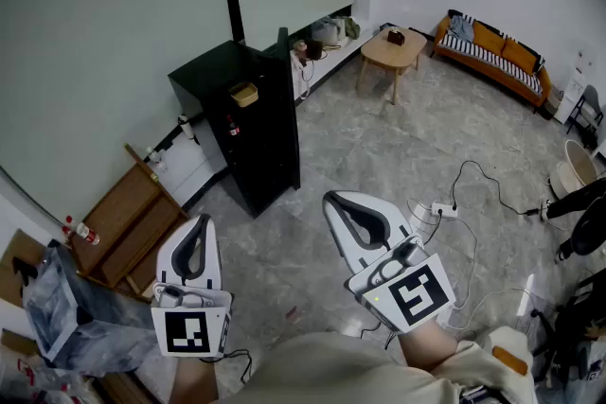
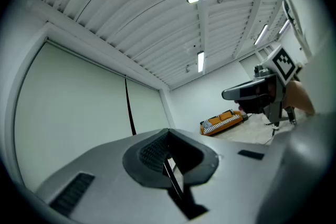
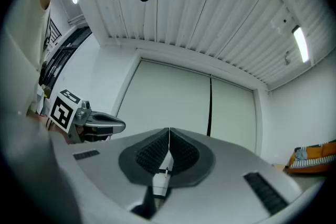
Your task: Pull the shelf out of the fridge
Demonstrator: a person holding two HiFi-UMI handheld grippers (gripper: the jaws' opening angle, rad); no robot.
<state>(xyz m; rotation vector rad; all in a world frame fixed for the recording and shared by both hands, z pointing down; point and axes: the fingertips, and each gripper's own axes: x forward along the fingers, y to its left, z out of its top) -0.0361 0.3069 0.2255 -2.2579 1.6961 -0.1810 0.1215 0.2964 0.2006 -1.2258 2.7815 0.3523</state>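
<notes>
Head view: the black fridge stood across the room by the wall, its door open. The shelf sat somewhere inside, too small to pick out, near a yellowish box. The left gripper and right gripper were held close to the person's body, well apart from the fridge. Bare floor lay between, but a power strip and its cable trailed just to the right. A tipped wooden cabinet and a plastic bag crowded the left. A small table and an orange sofa stood beyond.

Left gripper view: the jaws were pressed together, holding nothing, and pointed up at wall and ceiling.

Right gripper view: the jaws met in a closed seam, likewise empty.

The job likely called for walking up square to the open front, parting the jaws, taking the shelf's front edge and drawing it out level, clear of the door.
</notes>
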